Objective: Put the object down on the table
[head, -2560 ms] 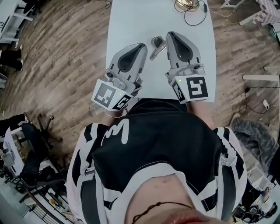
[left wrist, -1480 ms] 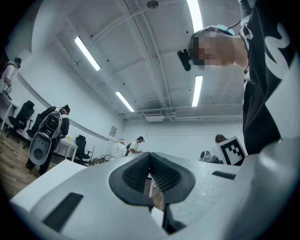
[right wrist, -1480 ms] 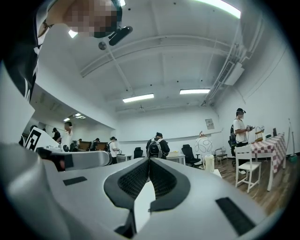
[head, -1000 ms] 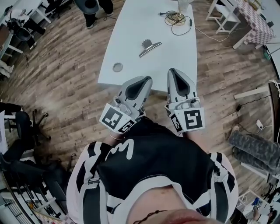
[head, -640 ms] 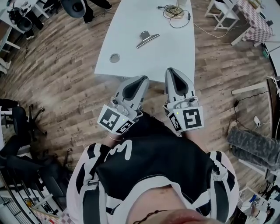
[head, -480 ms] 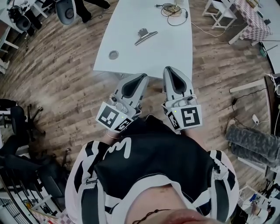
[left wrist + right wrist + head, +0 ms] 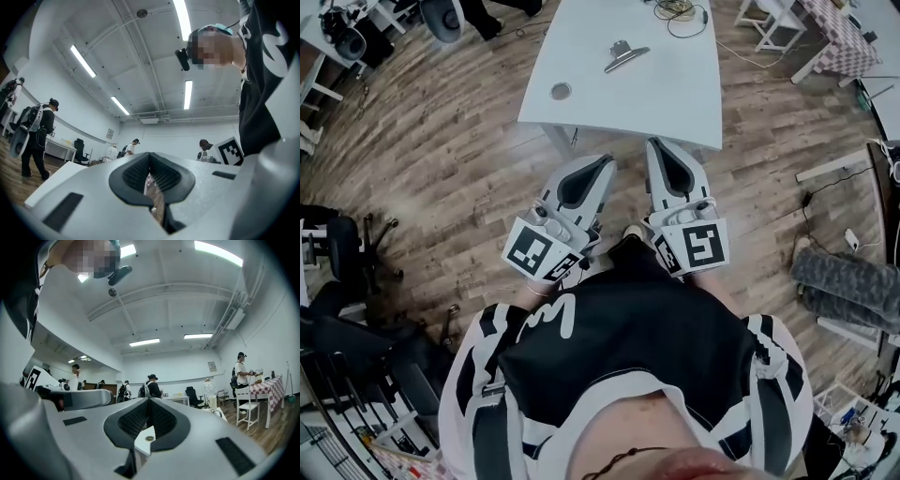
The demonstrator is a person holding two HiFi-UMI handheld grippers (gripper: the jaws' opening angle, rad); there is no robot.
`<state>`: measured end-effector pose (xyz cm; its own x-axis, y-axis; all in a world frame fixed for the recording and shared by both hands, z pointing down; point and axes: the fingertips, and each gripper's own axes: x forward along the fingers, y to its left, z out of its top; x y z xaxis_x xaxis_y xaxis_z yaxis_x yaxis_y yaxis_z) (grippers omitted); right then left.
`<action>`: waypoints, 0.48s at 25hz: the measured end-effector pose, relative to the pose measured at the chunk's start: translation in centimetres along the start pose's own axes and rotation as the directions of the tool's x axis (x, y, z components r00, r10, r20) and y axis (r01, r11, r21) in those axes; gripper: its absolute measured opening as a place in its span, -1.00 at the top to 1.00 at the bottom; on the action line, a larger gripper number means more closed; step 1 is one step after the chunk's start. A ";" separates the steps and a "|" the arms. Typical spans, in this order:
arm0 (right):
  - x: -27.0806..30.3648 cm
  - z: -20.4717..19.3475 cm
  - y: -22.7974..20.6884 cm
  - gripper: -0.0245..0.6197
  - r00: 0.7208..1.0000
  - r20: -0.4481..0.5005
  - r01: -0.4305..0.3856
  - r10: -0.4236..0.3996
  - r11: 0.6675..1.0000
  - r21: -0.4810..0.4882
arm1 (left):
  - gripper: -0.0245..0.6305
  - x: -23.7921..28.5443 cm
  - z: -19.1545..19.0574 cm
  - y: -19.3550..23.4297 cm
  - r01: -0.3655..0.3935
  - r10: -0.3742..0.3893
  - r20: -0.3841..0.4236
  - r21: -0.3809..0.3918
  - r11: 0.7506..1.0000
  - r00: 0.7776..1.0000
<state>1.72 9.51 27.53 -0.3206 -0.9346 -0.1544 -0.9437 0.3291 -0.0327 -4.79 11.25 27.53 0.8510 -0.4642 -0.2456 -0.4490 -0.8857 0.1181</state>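
Nearest to us, in front of the person's black-and-white shirt (image 7: 628, 347), both tools are held close to the body and above the wooden floor (image 7: 441, 187), short of the table. The left gripper (image 7: 607, 160) is clenched: in its own view the ribbed pads meet at the tips and nothing sits between them. The right gripper (image 7: 660, 142) is likewise clenched and empty, its pads pressed together in its own view. Beyond the tips lies the near edge of the white table (image 7: 675, 94). A round grommet hole (image 7: 561, 91) sits near the table's left edge. Farther on, about mid-width, the metal clip (image 7: 623, 54) rests flat on the tabletop, apart from both grippers and touching nothing else. At the far end lies a coil of cables (image 7: 680, 9). With the clip on the table and neither tool holding it, we judge the placing done. As to handling, we judge the clip to be light, rigid and not fragile. Its bright metal finish is probably slippery against the pads. It lies low, so a grip from above leaves little to hold. We would take it across the narrow long arm, or at the raised end, with the jaws square to its length.
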 end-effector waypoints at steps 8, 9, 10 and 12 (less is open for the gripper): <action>-5.6 0.6 4.5 0.86 0.999 0.004 0.050 -0.050 0.999 -0.010 | 0.91 -4.4 0.0 -4.1 0.044 -0.044 0.001 -0.035 0.998 0.999; -6.4 0.6 4.8 0.86 0.998 0.002 0.061 -0.061 0.998 -0.012 | 0.91 -4.9 0.0 -4.7 0.052 -0.052 0.001 -0.040 0.998 0.999; -7.2 0.5 5.1 0.86 0.997 -0.001 0.073 -0.073 0.997 -0.010 | 0.91 -5.2 0.0 -5.2 0.060 -0.060 0.000 -0.043 0.997 0.998; -8.5 0.0 5.5 0.86 0.996 -0.010 0.091 -0.091 0.996 0.001 | 0.91 -5.7 -0.2 -6.1 0.075 -0.075 -0.004 -0.045 0.996 0.997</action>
<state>-0.76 19.23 28.66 -0.2341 -0.9620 -0.1409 -0.9690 0.2427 -0.0473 -6.88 19.30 28.39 0.8835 -0.3962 -0.2500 -0.3711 -0.9176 0.1427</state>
